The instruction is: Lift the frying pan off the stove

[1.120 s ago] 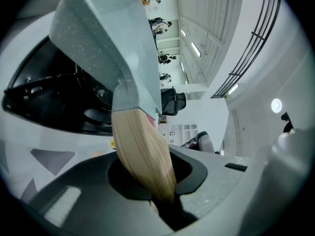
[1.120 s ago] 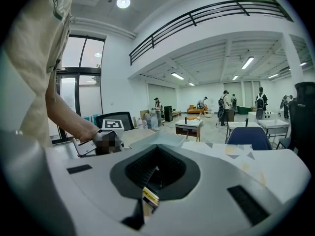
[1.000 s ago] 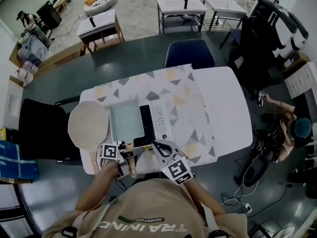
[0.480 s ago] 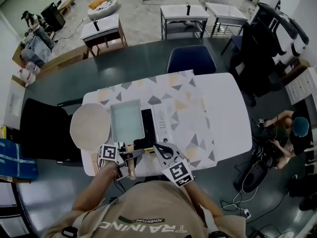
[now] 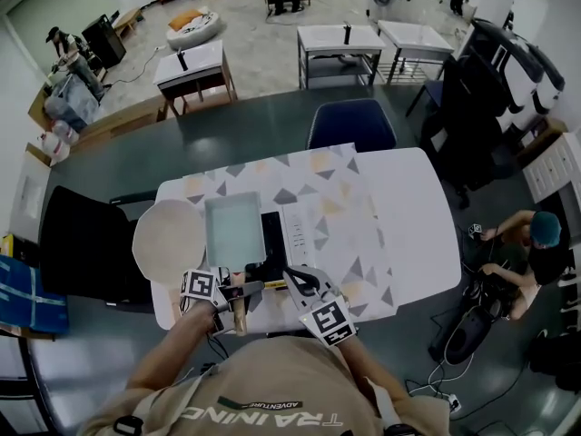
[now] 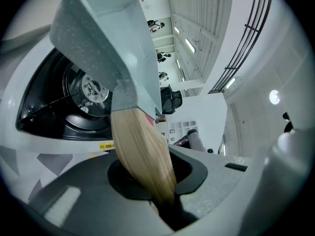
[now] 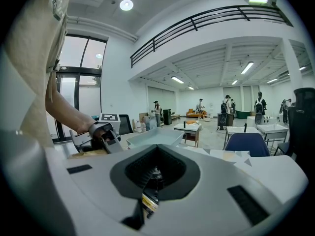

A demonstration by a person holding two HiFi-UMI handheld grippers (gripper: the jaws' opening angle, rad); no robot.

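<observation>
A pale teal rectangular frying pan (image 5: 234,228) hangs tilted over the black-and-white stove (image 5: 289,234). My left gripper (image 5: 232,291) is shut on its wooden handle (image 5: 240,309). In the left gripper view the pan (image 6: 103,38) shows from beneath, with the handle (image 6: 142,156) running between the jaws and the stove's burner (image 6: 74,100) below it. My right gripper (image 5: 295,278) sits at the stove's front edge. In the right gripper view its jaws stand close together on that edge, and a yellow label (image 7: 149,202) shows in the slit. The pan (image 7: 152,137) and left gripper (image 7: 106,134) lie ahead.
A round beige board (image 5: 168,236) lies left of the pan. The stove stands on a patterned cloth (image 5: 336,198) over the white table (image 5: 418,207). A blue chair (image 5: 352,123) stands at the far side and a black one (image 5: 86,243) at the left.
Only the head view has shifted slightly. Both grippers and the pan stay where they were.
</observation>
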